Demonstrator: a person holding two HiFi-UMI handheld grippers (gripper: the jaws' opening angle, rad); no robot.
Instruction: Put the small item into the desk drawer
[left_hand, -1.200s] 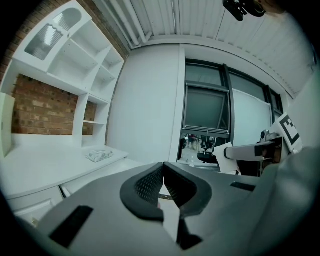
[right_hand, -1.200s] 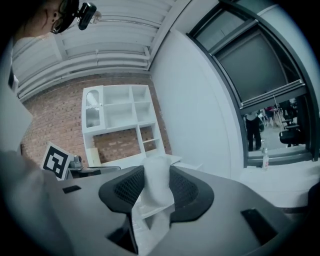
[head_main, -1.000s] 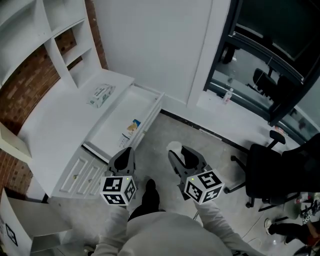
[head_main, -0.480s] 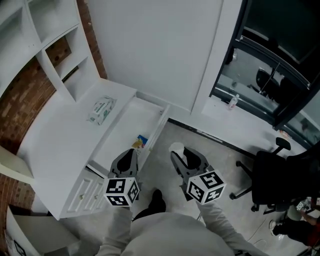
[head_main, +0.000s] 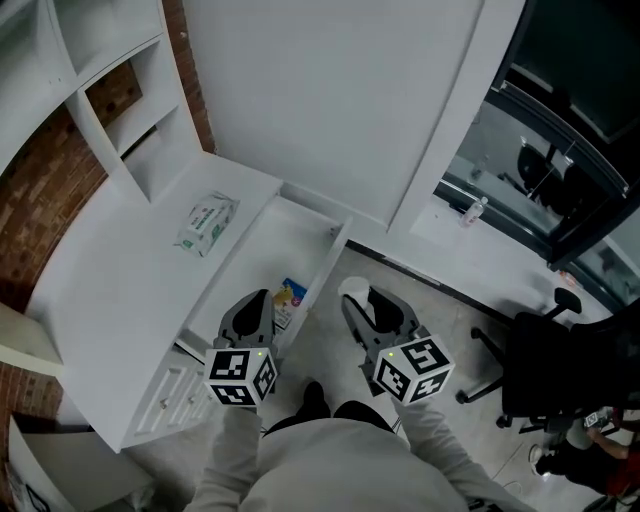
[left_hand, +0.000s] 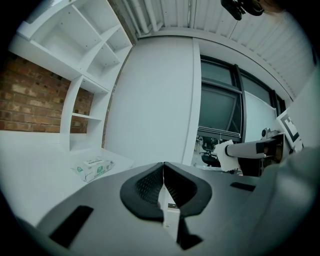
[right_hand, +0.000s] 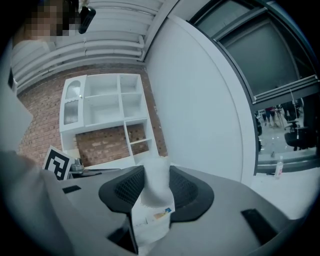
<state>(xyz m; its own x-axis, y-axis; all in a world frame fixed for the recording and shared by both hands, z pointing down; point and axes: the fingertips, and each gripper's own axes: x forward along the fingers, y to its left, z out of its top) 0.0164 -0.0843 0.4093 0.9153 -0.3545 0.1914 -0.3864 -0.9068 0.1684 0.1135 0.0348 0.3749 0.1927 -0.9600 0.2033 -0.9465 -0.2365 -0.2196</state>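
The desk drawer (head_main: 333, 258) stands pulled out from the white desk (head_main: 120, 270); a small blue-and-yellow packet (head_main: 291, 298) lies near its front end. My right gripper (head_main: 372, 312) (right_hand: 156, 187) is shut on a small white packet (right_hand: 152, 200) (head_main: 352, 292), held upright over the floor to the right of the drawer. The left gripper (head_main: 252, 308) (left_hand: 163, 169) hangs over the drawer's front end, jaws shut with nothing between them. From the left gripper view the right gripper (left_hand: 250, 150) shows at the right with the white packet (left_hand: 226, 156).
A green-and-white wipes pack (head_main: 208, 222) (left_hand: 93, 168) lies on the desk top. White shelving (head_main: 95, 90) against a brick wall (head_main: 45, 190) stands behind it. Small drawers (head_main: 175, 392) sit under the desk. A black office chair (head_main: 560, 365) stands at the right, a bottle (head_main: 473, 211) by the window.
The desk and drawer have slid rightward and nearer in the head view as the person steps closer. Both grippers keep their states; the left one now overlaps the drawer's front end.
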